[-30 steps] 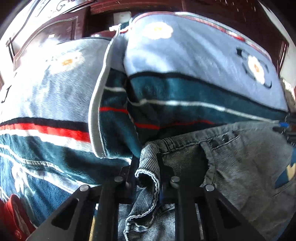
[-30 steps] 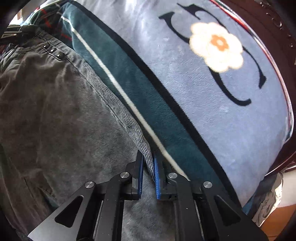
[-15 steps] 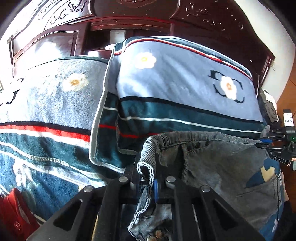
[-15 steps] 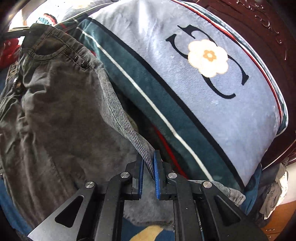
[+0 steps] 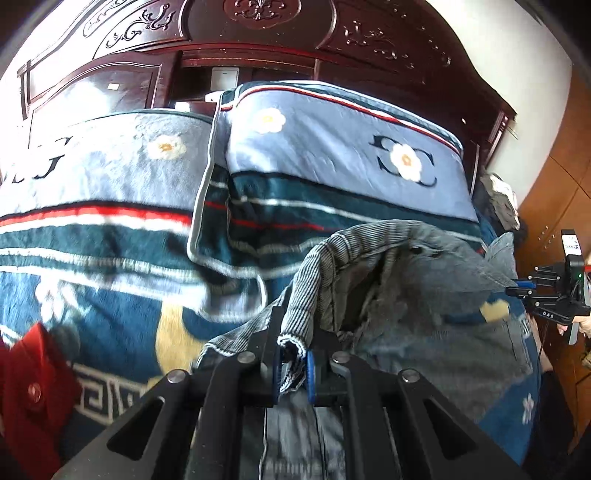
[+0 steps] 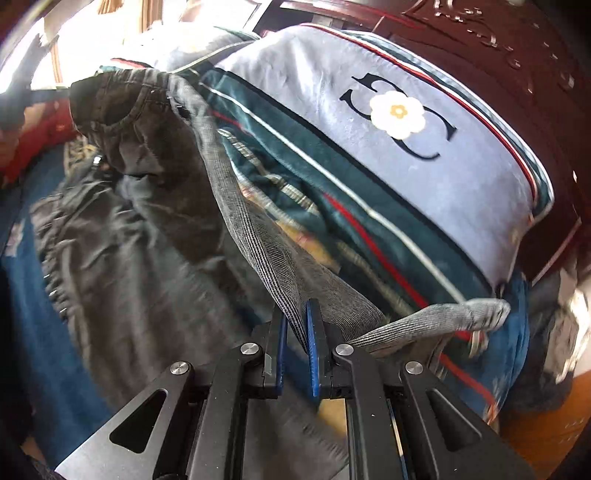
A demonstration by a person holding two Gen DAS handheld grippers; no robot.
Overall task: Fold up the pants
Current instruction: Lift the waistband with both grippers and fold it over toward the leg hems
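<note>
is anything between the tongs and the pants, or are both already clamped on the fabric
Nothing visible stands between them. The left tongs are shut on a corner of the waistband of the pants, and the right tongs are shut on the waistband at its other end. The cloth hangs over the blanket.

- The left gripper (image 5: 293, 363) is clamped on the ribbed waistband edge of the grey jeans (image 5: 424, 306), which hang lifted above the bed.
- The right gripper (image 5: 517, 284) pinches the far end of the waistband at the right edge.
- Behind stand two blue flower-patterned pillows (image 5: 332, 155) against a carved dark-wood headboard (image 5: 258, 29).
- A red garment (image 5: 33, 380) lies at lower left on the blue patterned blanket (image 5: 122, 332).
</note>
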